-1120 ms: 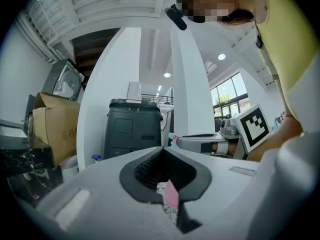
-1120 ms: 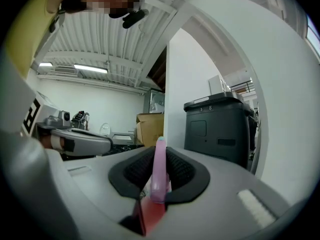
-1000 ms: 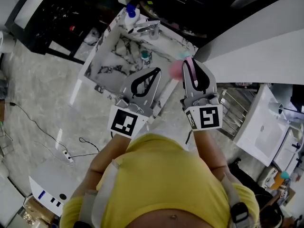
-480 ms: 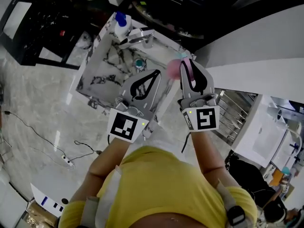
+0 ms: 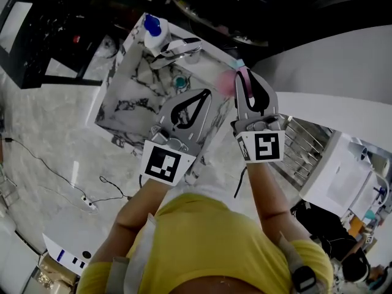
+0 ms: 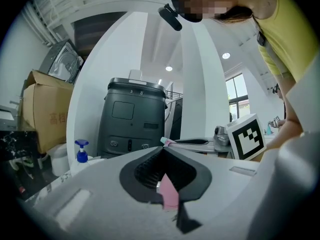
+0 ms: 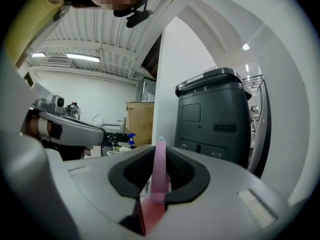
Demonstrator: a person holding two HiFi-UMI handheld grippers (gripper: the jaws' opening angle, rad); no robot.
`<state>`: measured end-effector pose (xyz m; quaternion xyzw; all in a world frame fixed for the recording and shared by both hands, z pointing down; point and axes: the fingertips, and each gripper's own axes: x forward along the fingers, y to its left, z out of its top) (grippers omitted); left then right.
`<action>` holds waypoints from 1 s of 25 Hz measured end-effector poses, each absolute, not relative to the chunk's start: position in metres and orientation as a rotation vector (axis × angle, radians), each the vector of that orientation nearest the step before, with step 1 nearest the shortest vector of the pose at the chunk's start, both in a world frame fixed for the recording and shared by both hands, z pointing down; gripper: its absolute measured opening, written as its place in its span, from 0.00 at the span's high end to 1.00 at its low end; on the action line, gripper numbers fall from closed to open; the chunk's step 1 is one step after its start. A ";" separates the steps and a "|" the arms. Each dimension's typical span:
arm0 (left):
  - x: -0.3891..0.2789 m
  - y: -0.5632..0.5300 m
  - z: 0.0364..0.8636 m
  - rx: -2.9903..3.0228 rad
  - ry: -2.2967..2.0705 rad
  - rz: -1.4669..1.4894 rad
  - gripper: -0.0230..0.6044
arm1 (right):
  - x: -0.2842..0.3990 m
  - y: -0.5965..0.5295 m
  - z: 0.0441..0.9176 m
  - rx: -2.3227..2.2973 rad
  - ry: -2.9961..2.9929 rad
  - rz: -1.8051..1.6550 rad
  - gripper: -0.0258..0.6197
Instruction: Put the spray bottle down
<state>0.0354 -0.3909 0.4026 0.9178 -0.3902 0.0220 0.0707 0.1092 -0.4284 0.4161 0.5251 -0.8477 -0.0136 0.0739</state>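
One slim pink spray bottle (image 5: 230, 86) with a pale teal tip is clamped between the jaws of the right gripper (image 5: 246, 73), which are closed on its sides. In the right gripper view the bottle (image 7: 159, 170) is seen standing upright in the dark ribbed hollow between the pads, its tip rising just above the jaw ends. From the head view it is held in the air, seen over the right rim of a white basin with dark marble veining (image 5: 131, 84). The left gripper (image 5: 205, 94) is held just beside the right one, over the same basin, with its jaw tips brought together. A small pink scrap is seen in the hollow behind the tips in the left gripper view, and what it is cannot be told. At the far rim of the basin a chrome tap (image 5: 181, 44) is mounted, and a white pump bottle with a blue top (image 5: 153, 30) is placed just beside it. A dark grey cabinet-like machine (image 7: 215, 115) is seen beyond.
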 end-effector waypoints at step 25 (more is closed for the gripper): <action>0.042 -0.405 0.426 2.719 -1.145 0.085 0.95 | 0.104 -0.453 0.448 1.545 -2.529 0.004 0.86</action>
